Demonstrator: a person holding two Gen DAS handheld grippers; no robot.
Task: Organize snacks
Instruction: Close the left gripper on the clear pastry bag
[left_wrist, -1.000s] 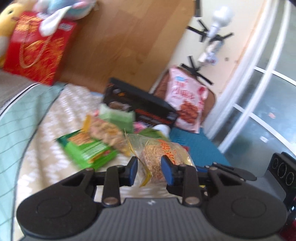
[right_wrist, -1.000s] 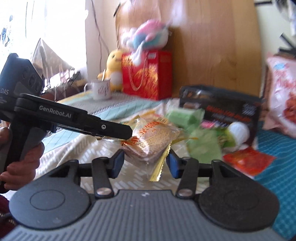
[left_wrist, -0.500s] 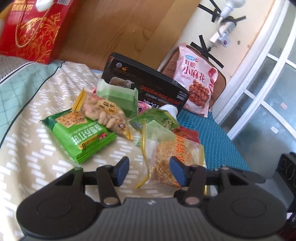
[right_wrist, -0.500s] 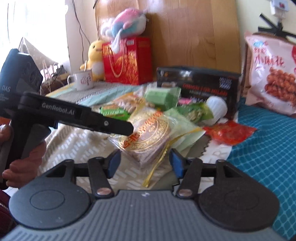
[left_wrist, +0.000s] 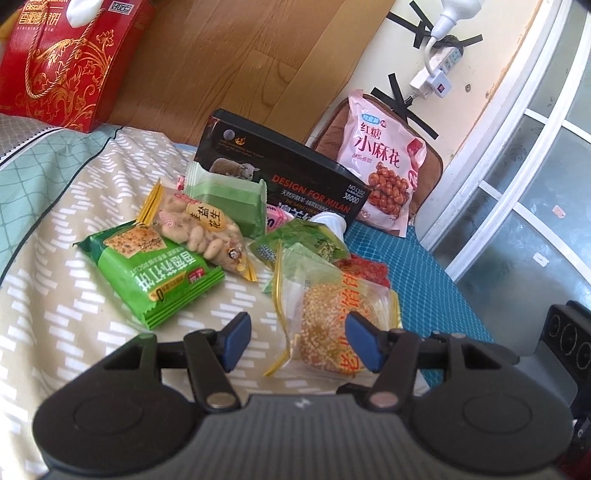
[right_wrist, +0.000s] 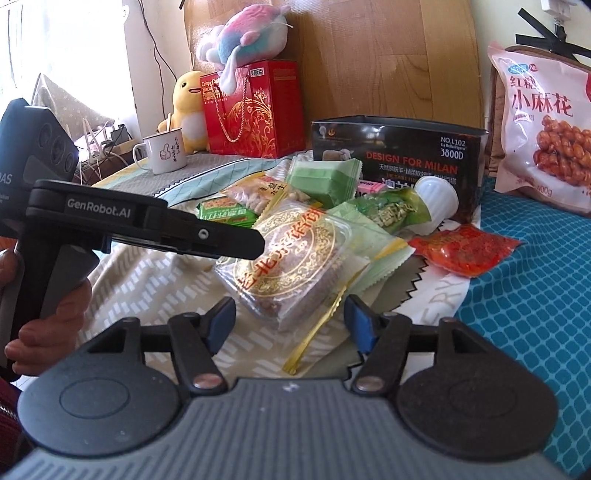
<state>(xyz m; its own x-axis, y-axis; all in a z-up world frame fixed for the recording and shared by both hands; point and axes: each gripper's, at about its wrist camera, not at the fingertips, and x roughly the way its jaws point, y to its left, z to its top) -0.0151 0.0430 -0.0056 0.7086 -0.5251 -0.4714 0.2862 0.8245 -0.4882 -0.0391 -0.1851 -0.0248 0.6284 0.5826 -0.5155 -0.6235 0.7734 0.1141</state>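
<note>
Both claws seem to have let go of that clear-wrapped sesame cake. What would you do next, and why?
Probably draw both grippers back. The sesame cake lies on the bedspread beside the other snacks. The jaws of the left gripper and the right gripper have just been opening, and the pads look clear of the wrapper.

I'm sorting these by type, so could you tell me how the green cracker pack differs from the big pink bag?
The green cracker pack lies flat on the bedspread; the big pink bag leans upright against a brown cushion. The pack looks smaller and pictures a square cracker; the bag pictures brown twists. Both are sealed and printed with Chinese text.
</note>
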